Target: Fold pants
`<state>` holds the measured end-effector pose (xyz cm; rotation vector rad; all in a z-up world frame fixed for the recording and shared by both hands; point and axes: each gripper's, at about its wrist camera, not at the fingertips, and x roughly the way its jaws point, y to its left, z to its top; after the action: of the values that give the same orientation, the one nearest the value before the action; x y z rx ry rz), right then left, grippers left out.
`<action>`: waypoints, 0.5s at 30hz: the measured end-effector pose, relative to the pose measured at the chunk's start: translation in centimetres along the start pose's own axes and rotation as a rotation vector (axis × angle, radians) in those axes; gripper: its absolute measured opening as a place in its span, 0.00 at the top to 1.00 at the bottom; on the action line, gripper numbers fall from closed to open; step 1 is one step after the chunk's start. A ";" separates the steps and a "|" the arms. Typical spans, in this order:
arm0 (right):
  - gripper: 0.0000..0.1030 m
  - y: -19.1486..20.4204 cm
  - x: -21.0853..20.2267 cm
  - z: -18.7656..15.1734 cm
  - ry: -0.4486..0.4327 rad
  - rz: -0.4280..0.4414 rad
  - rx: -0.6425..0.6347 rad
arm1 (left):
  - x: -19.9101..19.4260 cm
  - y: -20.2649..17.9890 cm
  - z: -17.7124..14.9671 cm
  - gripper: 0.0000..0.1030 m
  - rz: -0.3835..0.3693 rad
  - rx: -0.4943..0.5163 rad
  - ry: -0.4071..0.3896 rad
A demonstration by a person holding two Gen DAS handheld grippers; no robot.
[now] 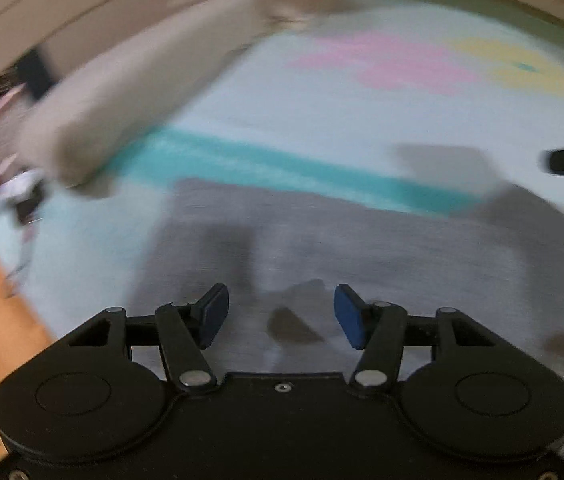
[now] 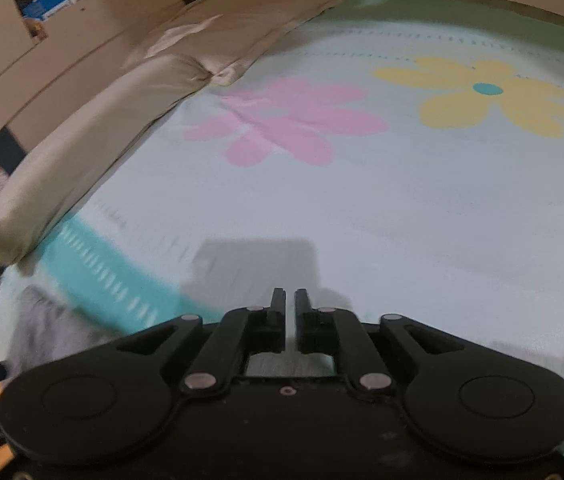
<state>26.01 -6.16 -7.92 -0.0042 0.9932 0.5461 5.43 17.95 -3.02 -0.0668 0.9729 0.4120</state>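
Left wrist view is smeared with blur, detail hard to read. The left gripper (image 1: 281,316) hovers over the grey pants (image 1: 322,248) on the bed (image 1: 322,120), jaws wide apart, holding nothing. The right gripper (image 2: 290,316) has jaws nearly closed, nothing visible between. Beige pillows (image 2: 93,136) line the left edge.

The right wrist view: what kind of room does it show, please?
Most likely a bedroom. The gripper is over a bed covered by a pale blue bedspread printed with a pink flower and a yellow one, beige pillows lie along its left edge, and grey pants lie on it.
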 end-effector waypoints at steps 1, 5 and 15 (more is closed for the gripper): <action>0.90 -0.1 -0.8 -0.5 0.011 0.004 0.001 | -0.1 -1.4 -0.4 0.40 -0.036 0.037 0.005; 0.84 -1.0 -4.6 -4.0 0.078 0.004 0.011 | -0.5 -5.6 -1.4 0.40 -0.134 0.159 0.022; 0.87 -4.6 -8.8 -16.1 0.309 -0.119 -0.016 | 2.1 -10.0 -1.8 0.37 -0.096 0.202 0.204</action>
<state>11.51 -17.89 -11.04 -0.1649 1.2803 0.4518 8.69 8.98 -7.04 0.0283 1.2033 0.2192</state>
